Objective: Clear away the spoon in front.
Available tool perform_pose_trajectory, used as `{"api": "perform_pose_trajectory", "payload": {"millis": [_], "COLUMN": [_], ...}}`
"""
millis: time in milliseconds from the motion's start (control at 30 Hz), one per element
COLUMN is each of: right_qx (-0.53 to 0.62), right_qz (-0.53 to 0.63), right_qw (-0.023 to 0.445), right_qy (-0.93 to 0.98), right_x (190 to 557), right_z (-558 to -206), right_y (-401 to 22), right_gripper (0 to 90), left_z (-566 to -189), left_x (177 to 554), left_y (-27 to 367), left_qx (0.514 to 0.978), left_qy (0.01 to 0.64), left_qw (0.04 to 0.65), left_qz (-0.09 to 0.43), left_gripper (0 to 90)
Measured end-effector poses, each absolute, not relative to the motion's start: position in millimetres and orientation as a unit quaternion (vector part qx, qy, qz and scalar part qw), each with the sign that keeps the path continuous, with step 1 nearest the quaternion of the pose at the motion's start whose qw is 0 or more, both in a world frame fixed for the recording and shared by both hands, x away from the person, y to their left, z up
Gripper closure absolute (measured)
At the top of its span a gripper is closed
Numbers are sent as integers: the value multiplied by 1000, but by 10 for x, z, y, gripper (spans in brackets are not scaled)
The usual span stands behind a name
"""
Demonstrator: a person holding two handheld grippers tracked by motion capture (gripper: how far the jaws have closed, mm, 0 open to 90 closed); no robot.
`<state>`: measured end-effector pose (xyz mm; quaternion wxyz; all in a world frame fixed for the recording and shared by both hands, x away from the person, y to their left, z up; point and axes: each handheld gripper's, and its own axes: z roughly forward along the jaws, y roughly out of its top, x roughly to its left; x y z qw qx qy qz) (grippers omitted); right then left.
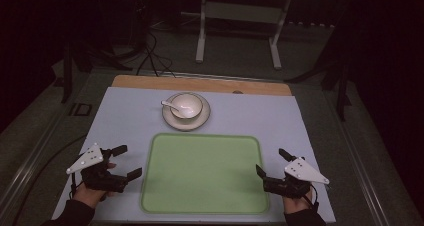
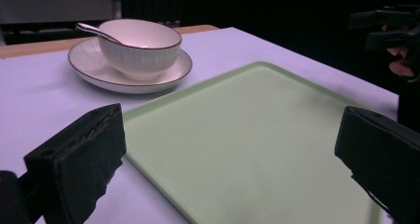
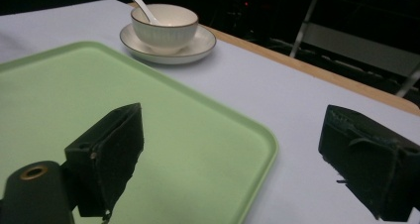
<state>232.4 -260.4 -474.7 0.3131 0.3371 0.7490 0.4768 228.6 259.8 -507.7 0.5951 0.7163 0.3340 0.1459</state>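
A pale green tray lies flat at the near middle of the table, with nothing on it. Behind it a white bowl stands on a white saucer, and a white spoon leans in the bowl with its handle to the left. My left gripper hovers open just left of the tray's near left corner. My right gripper is open at the tray's right edge. The tray, bowl and my left gripper show up close, as do the tray, bowl and my right gripper.
A light blue mat covers the table, with a wooden strip at its far edge. A white metal stand and cables sit on the dark floor beyond. The other gripper shows at the far right of the left gripper view.
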Motion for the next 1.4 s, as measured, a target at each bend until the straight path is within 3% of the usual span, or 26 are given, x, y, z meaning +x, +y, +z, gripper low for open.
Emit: {"api": "perform_pose_trajectory", "payload": {"millis": [700, 1033, 1400], "right_qx": [314, 309, 303], "right_qz": [482, 485, 486], "right_qw": [325, 327, 328], "right_qy": [750, 750, 752], "right_x": [2239, 2219, 2210], "right_z": [-4694, -4682, -4676], "right_y": [-2510, -2486, -2450], "right_gripper": [103, 103, 103], "left_z": [-4731, -4334, -4309], "left_x": [2313, 2589, 2958], "left_y": [2303, 2151, 2153], "left_qx": [772, 768, 727], "left_qy": [263, 253, 308], "left_qw": [571, 579, 595], "left_qz": [90, 107, 152], "left_gripper": [5, 6, 32]}}
